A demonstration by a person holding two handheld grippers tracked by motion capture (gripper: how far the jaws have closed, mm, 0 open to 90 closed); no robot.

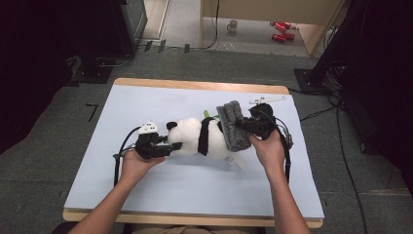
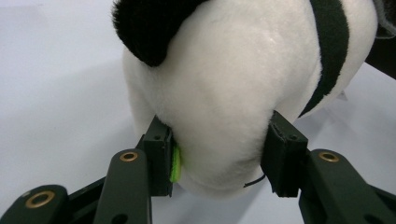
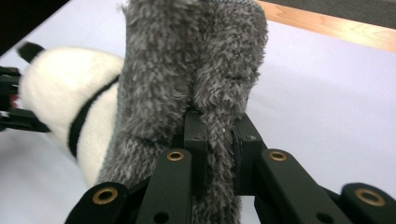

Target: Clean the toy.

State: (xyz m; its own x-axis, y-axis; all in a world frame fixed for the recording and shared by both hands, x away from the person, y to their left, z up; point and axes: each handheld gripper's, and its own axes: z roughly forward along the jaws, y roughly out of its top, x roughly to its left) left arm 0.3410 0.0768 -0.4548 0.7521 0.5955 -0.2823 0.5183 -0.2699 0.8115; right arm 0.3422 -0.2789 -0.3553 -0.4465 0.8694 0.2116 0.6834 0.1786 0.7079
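Panda toy [image 1: 202,139] lies on its side in the middle of the blue table [image 1: 160,190], its head clamped between the pads of your left gripper [image 1: 165,147]. Your right gripper [image 1: 247,126] is pinched shut on a fold of the grey fuzzy cloth [image 1: 233,124] that sits over the toy's rear end. Keep the head grip steady and pull the cloth along the body, not upward; a thin pinch on fluffy fabric could slip.
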